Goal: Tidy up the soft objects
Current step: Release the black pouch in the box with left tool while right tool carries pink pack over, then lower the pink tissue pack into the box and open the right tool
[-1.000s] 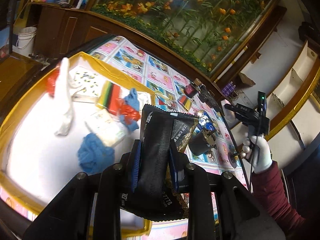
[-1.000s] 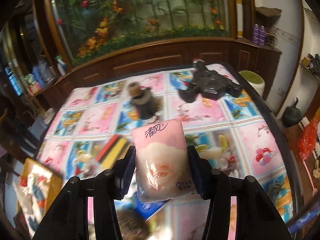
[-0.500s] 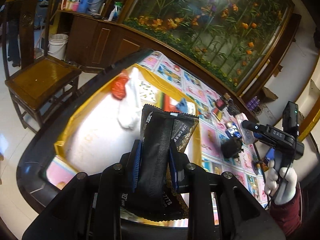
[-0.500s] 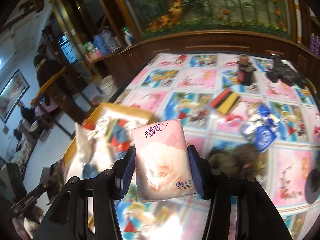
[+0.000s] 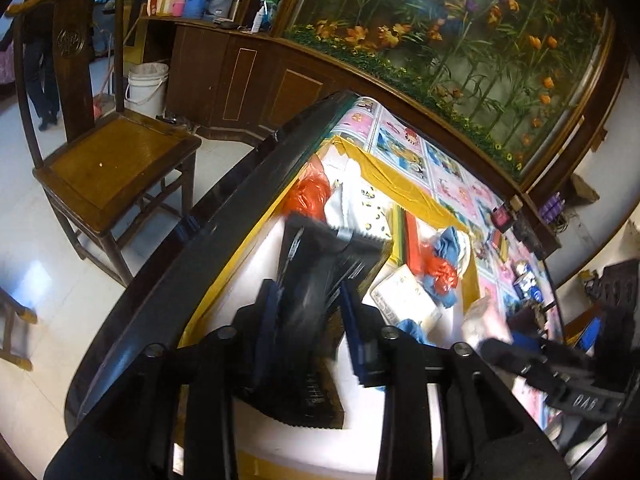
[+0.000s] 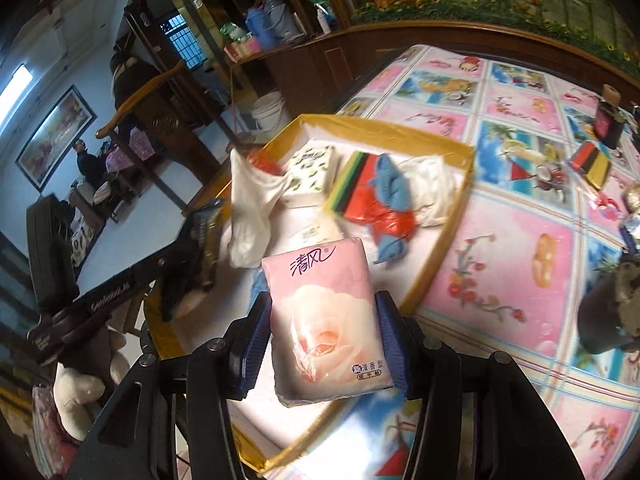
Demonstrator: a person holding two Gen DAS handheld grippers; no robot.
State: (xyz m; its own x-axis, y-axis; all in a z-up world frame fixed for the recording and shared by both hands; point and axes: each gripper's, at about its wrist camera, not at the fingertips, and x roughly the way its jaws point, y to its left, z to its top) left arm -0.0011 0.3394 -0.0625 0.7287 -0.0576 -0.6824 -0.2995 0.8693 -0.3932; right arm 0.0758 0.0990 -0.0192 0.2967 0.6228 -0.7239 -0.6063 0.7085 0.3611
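Right wrist view: a pink tissue pack (image 6: pixel 326 324) is clamped by the right gripper (image 6: pixel 322 340) above the yellow-rimmed tray (image 6: pixel 440 276), while a black packet (image 5: pixel 308 304) is loosely flanked by the left gripper (image 5: pixel 312 320), its fingers parted.

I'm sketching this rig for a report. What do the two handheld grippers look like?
Both the left gripper and right gripper are black, angular frames with round silver bolts and blue ribbed finger pads. White lettering marks the left gripper's body in the right wrist view.

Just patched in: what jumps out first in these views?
The pink tissue pack clamped in the right gripper, hanging over the near edge of the yellow-rimmed tray. The left gripper has a black packet between its fingers over the same tray, which already holds cloths and bags.
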